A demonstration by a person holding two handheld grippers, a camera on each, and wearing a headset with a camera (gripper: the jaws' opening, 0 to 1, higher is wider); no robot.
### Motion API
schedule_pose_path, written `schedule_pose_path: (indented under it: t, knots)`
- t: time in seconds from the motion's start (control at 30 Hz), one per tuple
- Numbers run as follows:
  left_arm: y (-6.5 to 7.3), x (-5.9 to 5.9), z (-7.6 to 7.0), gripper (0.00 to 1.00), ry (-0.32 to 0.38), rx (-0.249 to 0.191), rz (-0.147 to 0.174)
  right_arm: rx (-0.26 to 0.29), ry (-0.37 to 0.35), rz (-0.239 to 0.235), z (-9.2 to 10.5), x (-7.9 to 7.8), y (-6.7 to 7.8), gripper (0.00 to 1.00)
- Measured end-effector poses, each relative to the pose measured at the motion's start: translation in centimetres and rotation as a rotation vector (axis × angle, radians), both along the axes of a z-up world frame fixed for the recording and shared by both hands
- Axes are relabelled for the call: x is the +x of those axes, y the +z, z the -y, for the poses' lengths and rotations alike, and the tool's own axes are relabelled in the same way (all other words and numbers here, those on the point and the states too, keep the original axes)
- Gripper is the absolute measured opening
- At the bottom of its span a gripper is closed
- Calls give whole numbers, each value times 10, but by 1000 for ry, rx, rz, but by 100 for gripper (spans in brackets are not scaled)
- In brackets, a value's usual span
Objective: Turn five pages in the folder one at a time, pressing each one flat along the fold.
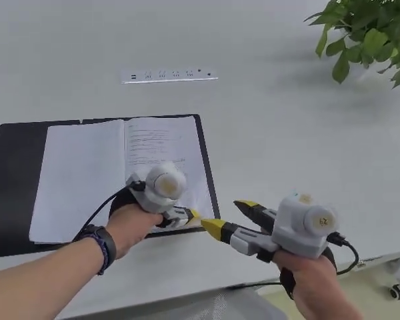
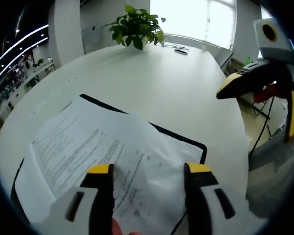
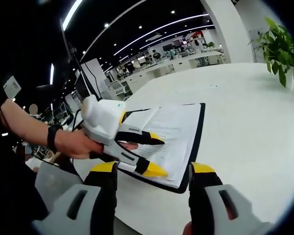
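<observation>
Tabletop (image 2: pixel 161 83), page (image 2: pixel 137 161) seemingly between left fingers (image 2: pixel 101 170)

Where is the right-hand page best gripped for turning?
Grip the page at its lower outer corner, coming from the folder's right edge: that corner is free, farthest from the fold, and lies between the jaws of the open left gripper.
</observation>
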State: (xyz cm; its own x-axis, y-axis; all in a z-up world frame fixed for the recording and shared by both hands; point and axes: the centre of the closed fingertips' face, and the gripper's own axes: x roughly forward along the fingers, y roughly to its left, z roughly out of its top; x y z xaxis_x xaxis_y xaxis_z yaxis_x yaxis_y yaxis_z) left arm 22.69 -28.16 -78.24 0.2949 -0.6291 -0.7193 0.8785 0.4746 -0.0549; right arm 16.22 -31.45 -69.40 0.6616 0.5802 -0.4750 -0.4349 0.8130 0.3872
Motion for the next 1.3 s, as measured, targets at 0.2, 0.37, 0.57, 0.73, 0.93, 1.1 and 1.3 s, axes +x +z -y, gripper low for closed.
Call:
schedule_pose_path:
  t: [0.2, 0.37, 0.57, 0.73, 0.93, 1.1, 1.3]
  knots:
    - [0, 1, 0, 56, 4, -10, -4, 17, 0, -1, -1, 16, -3, 56]
    - [2, 8, -4, 48, 44, -35, -16, 23, 16, -7, -4, 30, -6, 55]
    - [1, 7, -4, 47, 40, -32, 3, 31, 37, -23, -8, 48, -15, 53]
    - [1, 11, -6, 43, 69, -39, 10, 41, 53, -38, -12, 58, -24, 52]
    - [1, 12, -6, 41, 71, -51, 2, 65, 50, -63, -13, 73, -34, 52]
    - [1, 11, -5, 42, 70, -58, -7, 77, 71, -83, -19, 79, -41, 51]
    - [2, 10, -5, 43, 69, -60, -10, 91, 75, -97, -22, 78, -45, 51]
